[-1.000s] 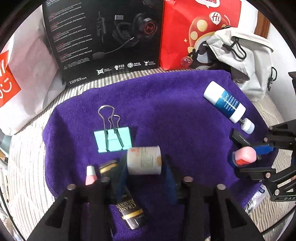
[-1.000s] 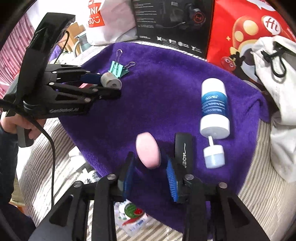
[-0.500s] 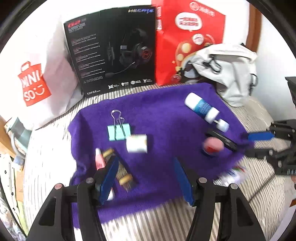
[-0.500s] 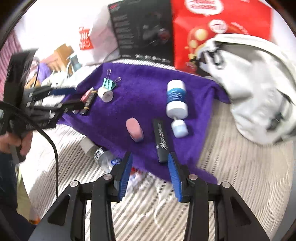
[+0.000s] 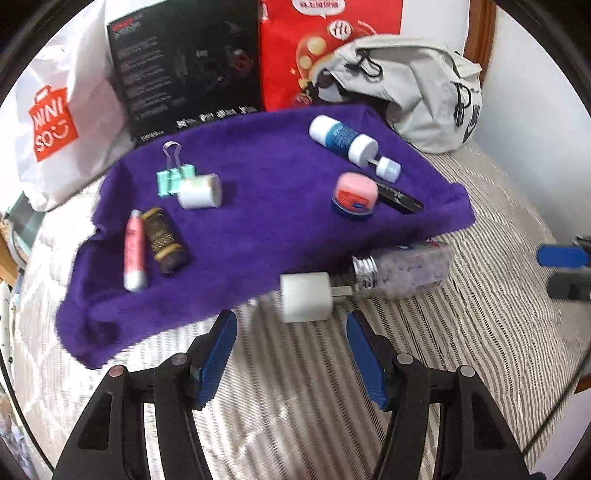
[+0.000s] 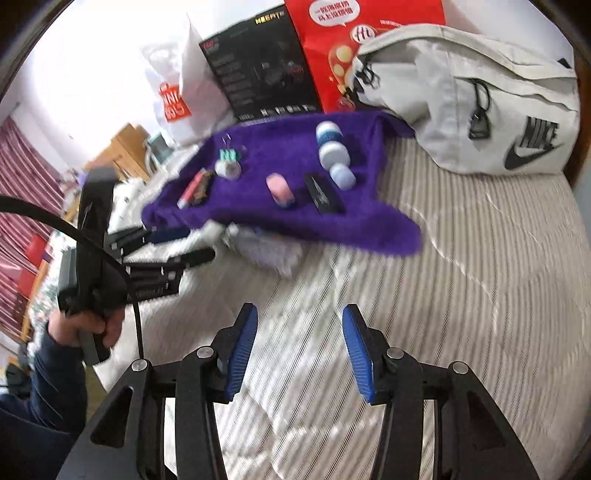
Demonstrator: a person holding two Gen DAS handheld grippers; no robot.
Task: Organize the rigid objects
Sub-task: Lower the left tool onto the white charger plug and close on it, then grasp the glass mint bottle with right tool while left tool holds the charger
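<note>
Left wrist view: white boxy charger plug (image 5: 306, 297), slightly blurred.

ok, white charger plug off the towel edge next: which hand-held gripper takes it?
Left, probably. The left hand-held gripper is open with the white charger plug just ahead between its fingers. The right hand-held gripper, also open, faces bare striped bedding, farther from it.

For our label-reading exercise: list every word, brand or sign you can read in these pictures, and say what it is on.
"MINISO": white shopping bag, first letter partly cut off.
"NIKE", with swoosh: grey bag.
"HECATE": black headphone box.
Round "Hi"-like logo: red bag; its other print is unreadable.
Blue bottle and black tube: lettering blurred.
</note>
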